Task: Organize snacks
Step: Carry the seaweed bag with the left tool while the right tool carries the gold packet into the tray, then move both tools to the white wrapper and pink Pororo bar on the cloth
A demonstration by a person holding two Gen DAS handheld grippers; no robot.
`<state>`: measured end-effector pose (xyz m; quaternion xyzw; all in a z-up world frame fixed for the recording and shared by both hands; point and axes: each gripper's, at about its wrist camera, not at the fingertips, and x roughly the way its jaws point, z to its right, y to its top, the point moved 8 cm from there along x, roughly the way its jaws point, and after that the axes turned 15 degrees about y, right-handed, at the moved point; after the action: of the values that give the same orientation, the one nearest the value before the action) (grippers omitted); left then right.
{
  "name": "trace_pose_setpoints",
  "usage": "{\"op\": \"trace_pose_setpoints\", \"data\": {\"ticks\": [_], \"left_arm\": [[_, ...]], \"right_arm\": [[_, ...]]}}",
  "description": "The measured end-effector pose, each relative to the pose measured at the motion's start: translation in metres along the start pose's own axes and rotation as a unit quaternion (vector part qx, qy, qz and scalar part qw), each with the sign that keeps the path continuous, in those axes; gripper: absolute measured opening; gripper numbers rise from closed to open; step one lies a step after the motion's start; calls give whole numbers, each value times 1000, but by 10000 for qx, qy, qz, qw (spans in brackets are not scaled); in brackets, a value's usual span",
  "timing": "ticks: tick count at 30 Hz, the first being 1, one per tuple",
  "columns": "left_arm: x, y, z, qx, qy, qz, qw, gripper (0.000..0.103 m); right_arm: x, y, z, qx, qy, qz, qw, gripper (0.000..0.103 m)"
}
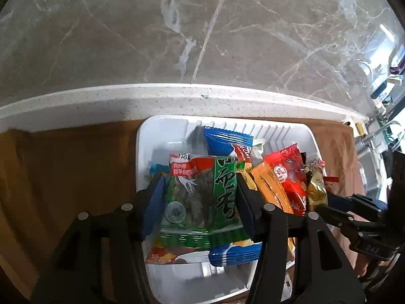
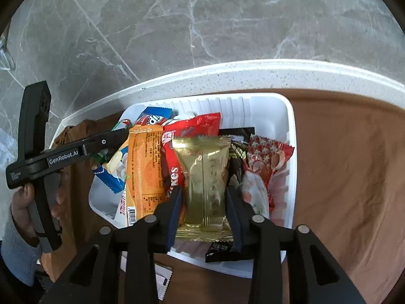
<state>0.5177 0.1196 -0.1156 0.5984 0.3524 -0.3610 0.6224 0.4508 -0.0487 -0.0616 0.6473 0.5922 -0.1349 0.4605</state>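
Note:
A white plastic tray [image 1: 162, 126] [image 2: 288, 116] holds several snack packets. My left gripper [image 1: 200, 185] is shut on a green seaweed packet [image 1: 202, 197] over the tray's left part. My right gripper [image 2: 203, 192] is shut on a gold foil packet [image 2: 203, 174] over the tray's middle. An orange packet [image 2: 144, 167] [image 1: 268, 182] and a red packet [image 2: 192, 126] [image 1: 286, 169] lie between the two. A blue packet [image 1: 225, 139] leans at the back. A red-and-white packet [image 2: 265, 157] lies at the tray's right.
The tray sits on a brown cloth [image 2: 341, 164] on a white speckled counter [image 1: 101, 101] whose far edge drops to a grey marble floor [image 1: 177, 25]. The left gripper's body and the hand holding it [image 2: 38, 157] stand left of the tray in the right wrist view.

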Motion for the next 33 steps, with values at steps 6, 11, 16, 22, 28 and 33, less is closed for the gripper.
{"op": "trace_pose_setpoints", "data": {"ticks": [6, 11, 16, 22, 28, 33], "left_arm": [[-17, 5, 2, 92, 135, 270, 9995, 55], [-35, 10, 3, 144, 172, 514, 9984, 55], [-63, 9, 9, 404, 261, 799, 9956, 55], [-99, -16, 29, 942, 114, 1072, 9897, 55], [-119, -72, 56, 1877, -214, 1022, 9767, 56], [-115, -128, 74, 2710, -466, 709, 9588, 56]], "right_arm": [[-16, 7, -7, -140, -67, 238, 9996, 50], [-35, 6, -13, -135, -27, 398, 9991, 51], [-55, -1, -19, -87, 23, 527, 9986, 51], [-78, -22, -26, 59, 126, 599, 9981, 51], [-97, -68, -28, 309, 170, 480, 9982, 52], [-106, -120, -20, 648, 99, 155, 9977, 56]]}}
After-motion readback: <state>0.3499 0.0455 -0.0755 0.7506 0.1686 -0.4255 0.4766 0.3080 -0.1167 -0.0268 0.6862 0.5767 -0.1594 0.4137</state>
